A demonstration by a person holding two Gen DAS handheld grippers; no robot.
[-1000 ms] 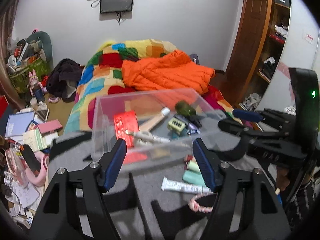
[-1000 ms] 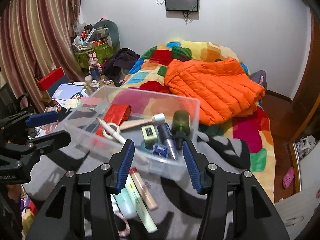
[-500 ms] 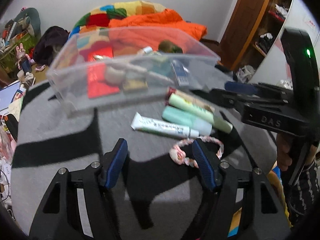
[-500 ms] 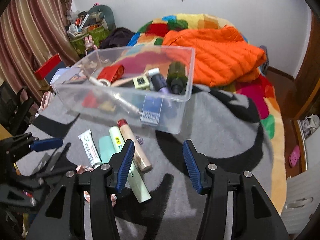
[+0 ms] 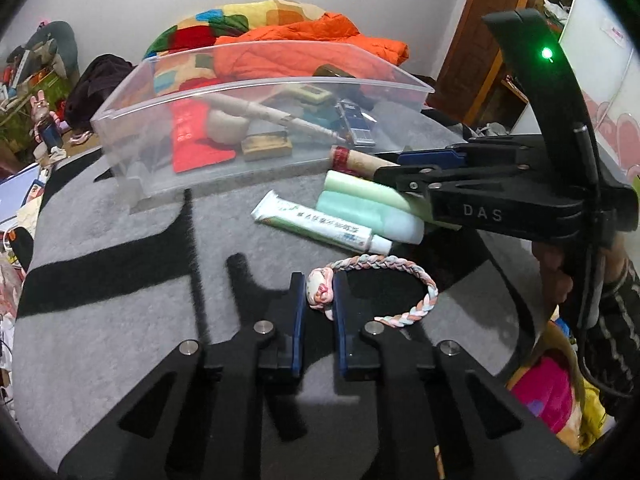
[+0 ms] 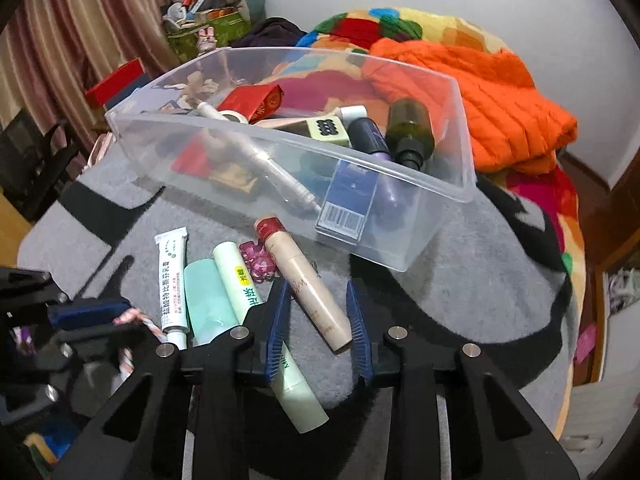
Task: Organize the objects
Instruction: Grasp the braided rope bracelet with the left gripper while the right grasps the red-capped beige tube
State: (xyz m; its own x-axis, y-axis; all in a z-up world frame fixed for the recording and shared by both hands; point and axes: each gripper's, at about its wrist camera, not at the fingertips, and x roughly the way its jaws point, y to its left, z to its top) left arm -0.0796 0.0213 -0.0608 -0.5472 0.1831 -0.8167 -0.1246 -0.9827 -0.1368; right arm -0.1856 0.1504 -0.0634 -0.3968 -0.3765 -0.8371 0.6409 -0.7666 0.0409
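**Grey cloth with black bands, crowded with toiletries**

A grey cover [image 5: 120, 320] with broad black bands carries everything. On it stand a clear plastic bin [image 6: 452, 216] and, just in front, a white tube [image 5: 316, 226], a mint-green tube [image 5: 360, 212], a pale green tube [image 6: 244, 280], a beige tube [image 6: 308, 280], a pink beaded piece [image 6: 259, 262] and a braided bracelet [image 5: 420, 280].

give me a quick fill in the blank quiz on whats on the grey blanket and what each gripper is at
The left gripper is shut on the ___ bracelet.
The beige tube between the right gripper's pads has a ___ cap.
The white ointment tube lies ___ the clear plastic bin.
Missing words: braided; red; outside
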